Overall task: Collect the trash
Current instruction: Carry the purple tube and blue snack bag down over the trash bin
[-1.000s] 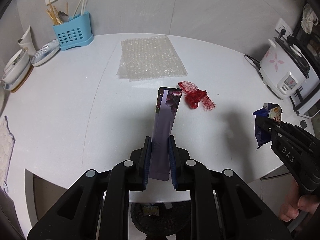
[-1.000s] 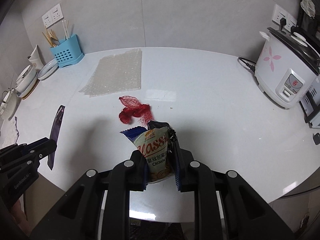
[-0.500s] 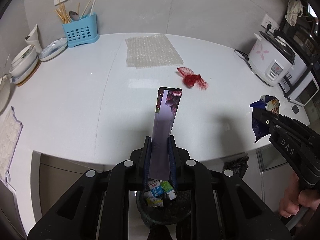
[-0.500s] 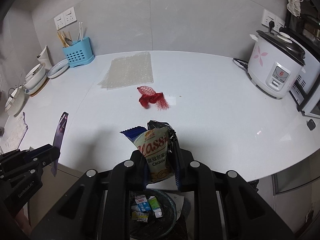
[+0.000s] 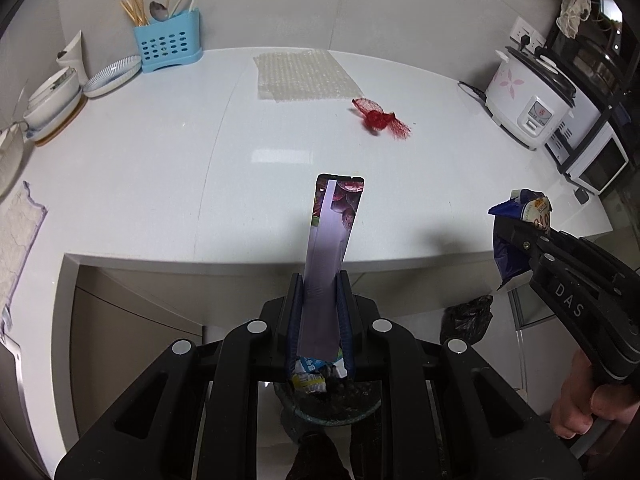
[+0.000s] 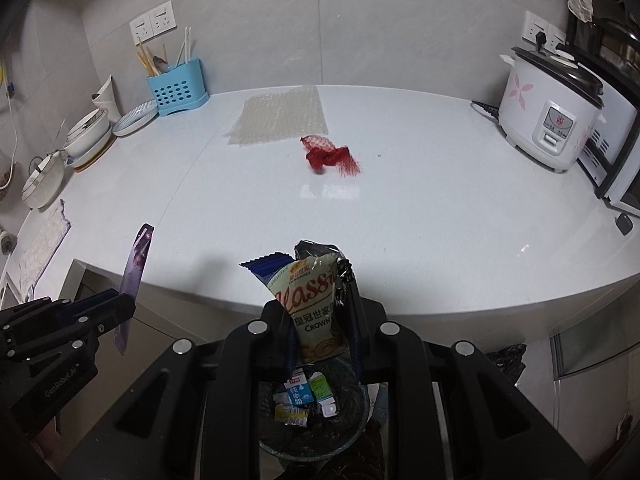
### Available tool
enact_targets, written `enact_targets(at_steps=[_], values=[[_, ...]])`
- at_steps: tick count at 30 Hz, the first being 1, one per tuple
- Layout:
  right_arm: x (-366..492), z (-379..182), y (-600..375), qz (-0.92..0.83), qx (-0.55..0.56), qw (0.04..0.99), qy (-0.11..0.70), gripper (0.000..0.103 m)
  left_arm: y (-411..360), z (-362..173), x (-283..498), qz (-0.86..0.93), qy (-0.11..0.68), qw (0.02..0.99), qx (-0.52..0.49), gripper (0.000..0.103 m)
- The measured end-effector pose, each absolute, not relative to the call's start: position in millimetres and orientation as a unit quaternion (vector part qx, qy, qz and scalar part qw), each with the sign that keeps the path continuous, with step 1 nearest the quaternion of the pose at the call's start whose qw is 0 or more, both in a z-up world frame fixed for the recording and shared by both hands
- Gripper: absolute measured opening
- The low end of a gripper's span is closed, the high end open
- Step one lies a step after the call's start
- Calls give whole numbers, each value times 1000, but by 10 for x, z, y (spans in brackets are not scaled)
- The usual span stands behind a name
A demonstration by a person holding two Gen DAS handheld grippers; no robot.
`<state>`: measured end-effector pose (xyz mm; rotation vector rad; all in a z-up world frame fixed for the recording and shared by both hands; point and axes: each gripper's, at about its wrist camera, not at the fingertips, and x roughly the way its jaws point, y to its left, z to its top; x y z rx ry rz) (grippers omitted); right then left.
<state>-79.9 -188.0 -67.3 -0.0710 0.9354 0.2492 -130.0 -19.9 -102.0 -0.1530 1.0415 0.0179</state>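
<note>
My left gripper (image 5: 319, 292) is shut on a long purple wrapper (image 5: 330, 248) that sticks up from the jaws; from the right wrist view the same wrapper (image 6: 136, 264) shows at the left. My right gripper (image 6: 320, 312) is shut on a crumpled cookie bag (image 6: 314, 304) with a blue wrapper beside it. In the left wrist view that bag (image 5: 520, 224) hangs at the right. Both grippers are off the counter's front edge, above a trash bin (image 6: 312, 436) on the floor holding several cartons. A red mesh net (image 6: 330, 156) and a bubble wrap sheet (image 6: 280, 120) lie on the white counter (image 6: 440, 208).
A rice cooker (image 6: 552, 120) and a microwave (image 5: 592, 156) stand at the right. A blue utensil holder (image 6: 178, 88), plates and bowls (image 6: 86, 134) line the back left. A black bag (image 5: 466, 316) lies on the floor under the counter. A hand (image 5: 580, 404) grips the right tool.
Both grippers have drawn back from over the counter past its front edge, each keeping its wrapper. The trash bin on the floor has come into view below them.
</note>
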Motion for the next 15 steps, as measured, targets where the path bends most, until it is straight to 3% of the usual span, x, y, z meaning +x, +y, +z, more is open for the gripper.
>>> enact_targets(at_steps=[15], values=[[-1101,-1094,-1965,120,-32,868,480,19,-334,-1442,-1570,-12,516,854,-73,16]])
